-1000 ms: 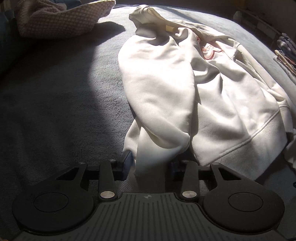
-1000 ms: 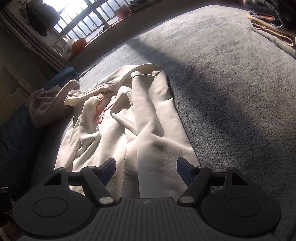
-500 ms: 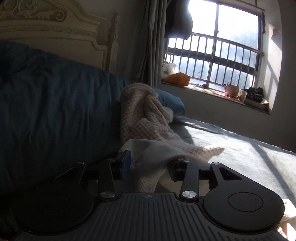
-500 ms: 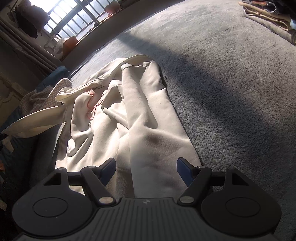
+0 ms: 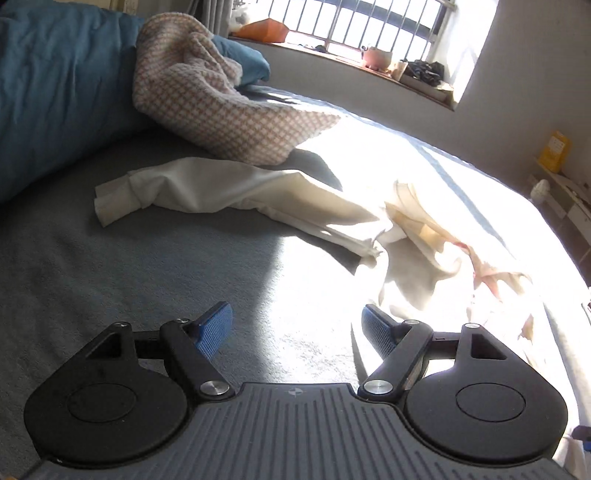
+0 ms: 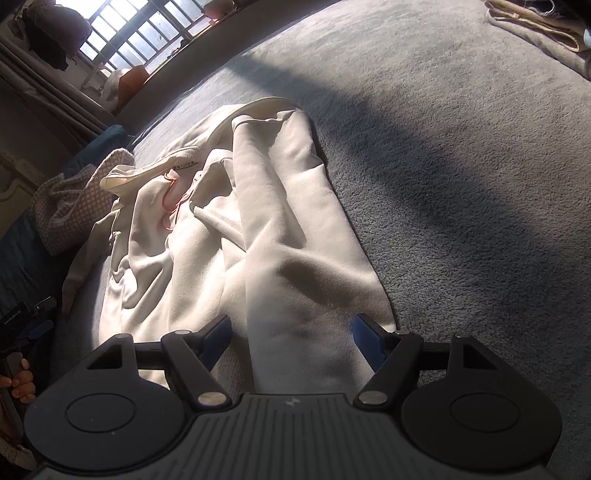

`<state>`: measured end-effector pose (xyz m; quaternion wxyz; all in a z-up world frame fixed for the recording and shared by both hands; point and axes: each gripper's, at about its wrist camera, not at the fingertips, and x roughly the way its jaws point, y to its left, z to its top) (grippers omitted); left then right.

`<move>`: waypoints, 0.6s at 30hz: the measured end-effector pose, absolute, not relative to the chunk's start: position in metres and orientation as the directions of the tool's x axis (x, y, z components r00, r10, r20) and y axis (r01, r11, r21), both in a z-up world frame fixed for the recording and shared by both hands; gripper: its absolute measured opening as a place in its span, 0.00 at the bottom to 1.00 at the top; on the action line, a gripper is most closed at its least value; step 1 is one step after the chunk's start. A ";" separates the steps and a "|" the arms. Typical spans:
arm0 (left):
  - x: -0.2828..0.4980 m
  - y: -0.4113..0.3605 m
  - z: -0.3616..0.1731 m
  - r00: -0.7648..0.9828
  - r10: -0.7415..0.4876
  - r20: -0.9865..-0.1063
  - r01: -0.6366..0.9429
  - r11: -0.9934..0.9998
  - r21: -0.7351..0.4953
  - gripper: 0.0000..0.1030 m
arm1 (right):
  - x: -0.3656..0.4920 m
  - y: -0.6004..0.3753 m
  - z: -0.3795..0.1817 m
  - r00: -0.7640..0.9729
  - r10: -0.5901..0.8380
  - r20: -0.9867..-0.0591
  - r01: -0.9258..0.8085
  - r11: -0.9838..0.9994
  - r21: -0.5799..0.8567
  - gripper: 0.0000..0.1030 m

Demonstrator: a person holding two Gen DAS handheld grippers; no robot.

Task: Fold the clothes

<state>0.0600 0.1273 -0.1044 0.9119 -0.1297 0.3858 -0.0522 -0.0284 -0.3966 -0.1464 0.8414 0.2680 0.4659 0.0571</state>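
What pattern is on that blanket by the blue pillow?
A small pink-and-cream check on the blanket, clearest in the left wrist view.

Grey bed [image 6: 461,155], cream sweatshirt [image 6: 280,236] spread on it, checked blanket [image 5: 207,99], folded clothes [image 6: 546,33]

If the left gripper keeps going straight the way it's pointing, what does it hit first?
Judging by its wrist view, the open left gripper would first meet bare grey bedspread, then probably the stretched-out sleeve of the cream sweatshirt. Depth is unclear.

Cream sweatshirt [image 6: 280,236]: soft matt knit cloth. Bed cover [image 6: 461,155]: grey, fuzzy, rough pile. Checked blanket [image 5: 221,110]: nubby weave. Left tool [image 5: 297,328]: matt black plastic, blue textured pads [image 5: 214,330].
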 end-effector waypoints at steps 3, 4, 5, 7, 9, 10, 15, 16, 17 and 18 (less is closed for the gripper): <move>0.044 0.105 -0.117 0.601 -0.343 -0.722 0.096 0.928 -0.360 0.75 | -0.029 -0.398 -0.146 0.566 0.343 -0.750 0.157 0.848 0.507 0.73; 0.039 0.097 -0.122 0.568 -0.382 -0.729 0.123 0.915 -0.384 0.75 | -0.029 -0.398 -0.146 0.568 0.342 -0.749 0.157 0.848 0.507 0.73; 0.035 0.089 -0.126 0.533 -0.420 -0.735 0.149 0.901 -0.407 0.75 | -0.029 -0.398 -0.146 0.570 0.340 -0.748 0.157 0.848 0.506 0.73; 0.025 0.076 -0.132 0.481 -0.471 -0.740 0.185 0.879 -0.439 0.75 | -0.031 -0.399 -0.144 0.576 0.334 -0.746 0.155 0.851 0.501 0.73; 0.017 0.065 -0.140 0.431 -0.505 -0.748 0.211 0.862 -0.461 0.75 | -0.033 -0.402 -0.141 0.586 0.321 -0.744 0.159 0.855 0.494 0.73; 0.013 0.061 -0.144 0.407 -0.518 -0.753 0.221 0.855 -0.469 0.75 | -0.034 -0.404 -0.140 0.591 0.316 -0.742 0.164 0.854 0.494 0.73; -0.003 0.046 -0.159 0.360 -0.532 -0.766 0.229 0.847 -0.480 0.75 | -0.038 -0.416 -0.140 0.602 0.292 -0.743 0.211 0.839 0.501 0.74; -0.005 0.044 -0.160 0.367 -0.522 -0.770 0.230 0.853 -0.468 0.75 | -0.038 -0.417 -0.142 0.598 0.290 -0.747 0.224 0.834 0.503 0.74; -0.008 0.042 -0.162 0.373 -0.512 -0.774 0.232 0.859 -0.456 0.75 | -0.038 -0.418 -0.145 0.590 0.292 -0.753 0.238 0.828 0.508 0.74; -0.010 0.040 -0.162 0.378 -0.502 -0.778 0.234 0.865 -0.444 0.75 | -0.039 -0.419 -0.147 0.581 0.295 -0.759 0.250 0.822 0.512 0.74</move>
